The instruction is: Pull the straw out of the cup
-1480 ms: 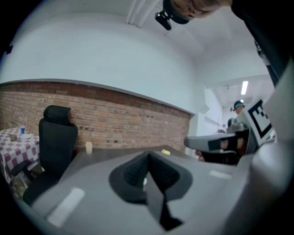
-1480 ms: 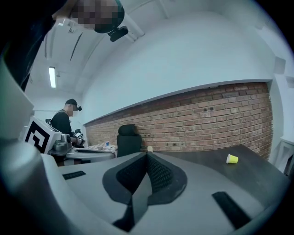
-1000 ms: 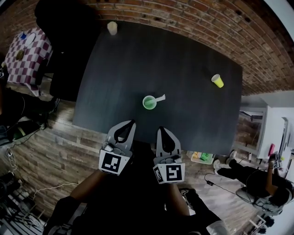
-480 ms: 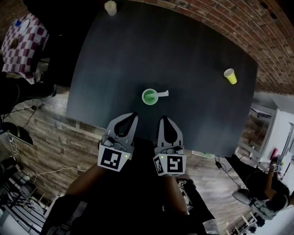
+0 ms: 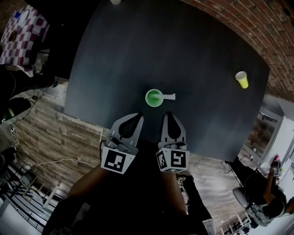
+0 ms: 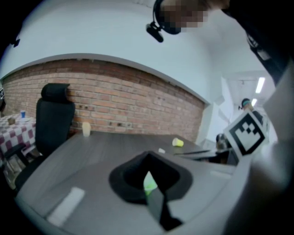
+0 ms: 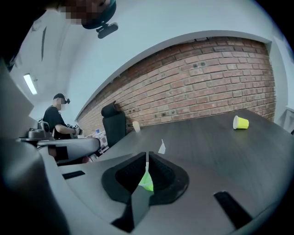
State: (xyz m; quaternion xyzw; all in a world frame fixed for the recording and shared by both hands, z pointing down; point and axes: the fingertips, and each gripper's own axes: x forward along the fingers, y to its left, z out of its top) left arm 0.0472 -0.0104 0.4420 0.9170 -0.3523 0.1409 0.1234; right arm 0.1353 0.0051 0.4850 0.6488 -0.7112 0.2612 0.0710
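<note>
A green cup [image 5: 154,97] stands on the dark table [image 5: 202,59] near its front edge. A white straw [image 5: 168,96] leans out of the cup to the right. Both grippers hover just short of the table's front edge, pointing at the cup and apart from it. My left gripper [image 5: 137,115] is shut with nothing in it; through its jaws I see the green cup [image 6: 149,182]. My right gripper [image 5: 168,114] is also shut and empty. The cup [image 7: 147,181] and the straw's tip [image 7: 161,147] show past its closed tips.
A yellow cup [image 5: 241,79] lies on its side at the table's far right. A cream cup [image 5: 115,1] stands at the far left corner, beside a black chair [image 6: 53,119]. A checkered table [image 5: 23,36] is at the left. A person [image 7: 57,119] sits off to the side.
Both grippers have come down and moved closer to the green cup, still shut. The head view has shifted, so the cream cup has slid to the top edge.
</note>
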